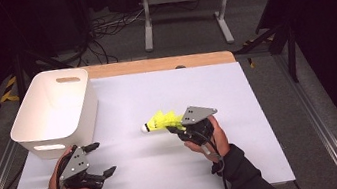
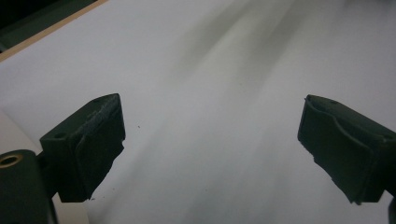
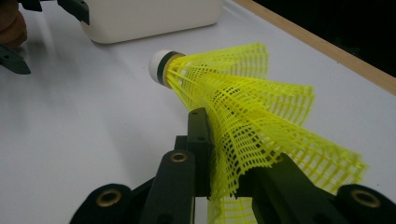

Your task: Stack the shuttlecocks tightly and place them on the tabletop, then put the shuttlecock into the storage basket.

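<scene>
Left gripper (image 1: 96, 161) hovers low over the white table (image 1: 134, 180), jaws spread wide and empty, just in front of the white bin (image 1: 52, 109) at the table's near-left. Moving right, the yellow shuttlecock (image 1: 160, 122) sits near the middle of the table, its white cork tip pointing left toward the bin. Farther right, the right gripper (image 1: 178, 129) has its jaws pinched nearly together on the mesh skirt; in the right gripper view the shuttlecock (image 3: 243, 112) fans out between and above the black jaws, the skirt's rim creased where they bite and the cork end well ahead of them.

Risk lies in that hold. Only a fold of thin, springy netting appears to be caught, so the skirt could slide out of the jaws on a quick swing toward the bin, or stay crushed if squeezed harder. With the heavier cork end hanging far forward of the pinch, the shuttlecock may also pivot downward and drag on the table, or clip the bin's wall rather than clear its rim.
</scene>
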### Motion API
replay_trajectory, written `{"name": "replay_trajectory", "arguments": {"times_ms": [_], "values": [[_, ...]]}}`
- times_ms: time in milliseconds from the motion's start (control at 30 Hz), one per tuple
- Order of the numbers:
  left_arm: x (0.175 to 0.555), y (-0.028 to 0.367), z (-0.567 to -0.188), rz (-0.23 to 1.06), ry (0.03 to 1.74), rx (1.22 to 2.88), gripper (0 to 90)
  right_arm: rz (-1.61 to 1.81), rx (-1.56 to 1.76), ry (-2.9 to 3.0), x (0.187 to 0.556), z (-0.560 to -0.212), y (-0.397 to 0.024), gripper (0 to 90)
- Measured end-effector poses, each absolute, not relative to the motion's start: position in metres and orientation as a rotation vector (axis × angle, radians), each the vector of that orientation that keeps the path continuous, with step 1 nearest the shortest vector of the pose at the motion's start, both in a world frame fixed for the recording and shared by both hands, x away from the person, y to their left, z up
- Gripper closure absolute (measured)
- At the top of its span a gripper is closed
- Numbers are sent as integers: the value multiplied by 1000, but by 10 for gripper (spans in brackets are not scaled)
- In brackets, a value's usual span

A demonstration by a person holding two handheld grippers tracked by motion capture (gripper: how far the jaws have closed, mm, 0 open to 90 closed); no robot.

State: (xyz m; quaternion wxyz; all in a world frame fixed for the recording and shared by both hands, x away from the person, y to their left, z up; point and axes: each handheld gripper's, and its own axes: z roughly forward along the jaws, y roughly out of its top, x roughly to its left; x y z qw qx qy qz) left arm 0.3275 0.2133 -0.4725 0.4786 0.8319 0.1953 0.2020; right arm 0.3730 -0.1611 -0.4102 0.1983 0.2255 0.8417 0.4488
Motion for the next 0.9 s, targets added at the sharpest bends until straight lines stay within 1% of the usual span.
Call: {"name": "replay_trajectory", "arguments": {"times_ms": [133,500,633,900], "values": [[330,211,-473,486,456,2039,82,1242,629,2356,370,-411,-161,823],[327,213,-473,479,462,2035,84,1250,607,2349,368,-406,-158,823],[331,211,-472,475,475,2030,86,1259,599,2353,369,-407,-159,822],[336,200,-472,442,467,2057,100,1232,597,2363,366,-408,-161,822]]}}
